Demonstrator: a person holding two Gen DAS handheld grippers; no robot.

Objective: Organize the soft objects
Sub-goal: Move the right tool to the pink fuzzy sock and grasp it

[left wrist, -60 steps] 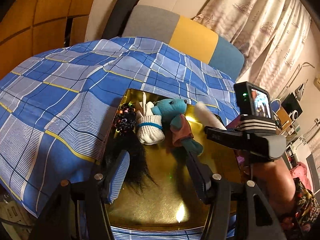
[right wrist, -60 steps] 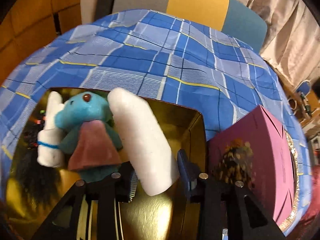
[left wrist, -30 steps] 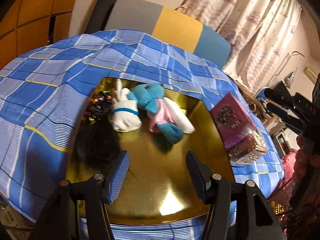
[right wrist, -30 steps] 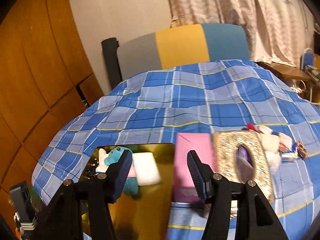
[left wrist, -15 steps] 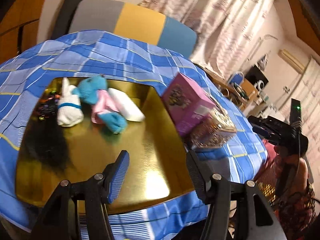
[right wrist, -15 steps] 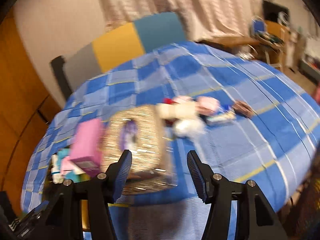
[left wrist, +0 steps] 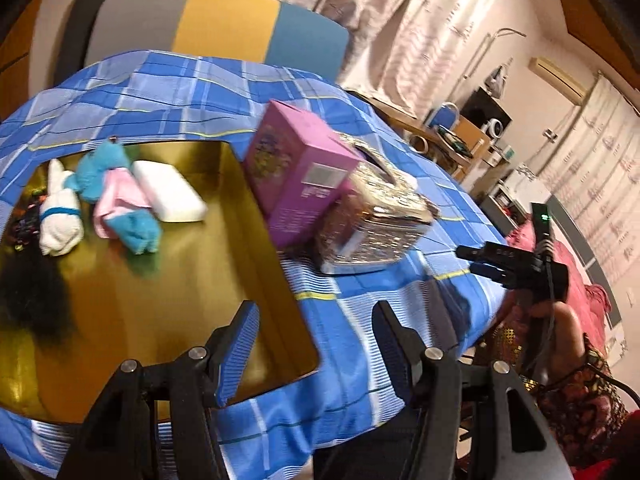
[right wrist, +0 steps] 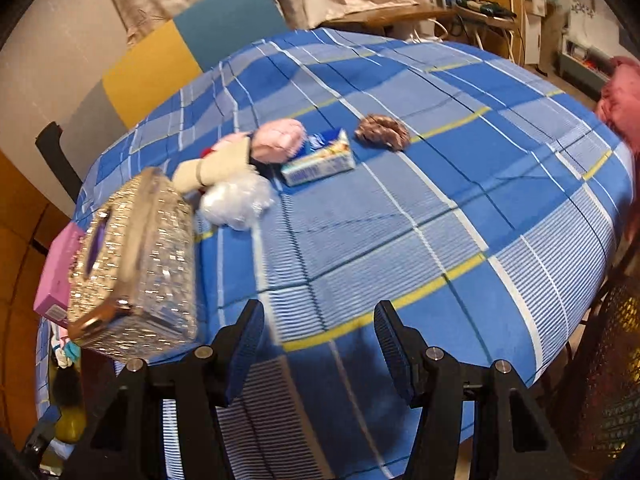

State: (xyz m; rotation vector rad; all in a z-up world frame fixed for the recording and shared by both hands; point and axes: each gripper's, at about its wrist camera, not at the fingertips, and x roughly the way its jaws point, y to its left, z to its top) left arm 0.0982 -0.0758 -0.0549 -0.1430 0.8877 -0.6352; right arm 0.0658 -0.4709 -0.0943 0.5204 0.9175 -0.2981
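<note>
The soft things still to be sorted lie in a little heap on the counter [right wrist: 460,208], which is covered with a blue checked cloth. The heap is ahead of the right hand-held gripper [right wrist: 320,344] and off to its left, well apart from it, past a stretch of bare cloth. In the heap are a fluffy white puff [right wrist: 236,200], a beige roll [right wrist: 212,168] and a pink cushion [right wrist: 280,140], all touching or just beside each other. The beige roll lies slanted, its long side pointing up and to the right in the right wrist view. A small blue packet [right wrist: 320,162] sits just beside the heap, and a brown scrunchie [right wrist: 382,134] lies a bit further right. A shiny tissue box [right wrist: 136,264] stands close on the left, next to the heap. The right hand-held gripper has its two fingers apart with nothing between them. It is the nearer one to the heap. The left hand-held gripper [left wrist: 316,344] is also apart and empty. It hangs over the near edge of the gold tray [left wrist: 192,288], where a blue plush toy [left wrist: 116,196], a white sponge [left wrist: 168,190] and a white sock roll [left wrist: 60,216] lie at the far end.
</note>
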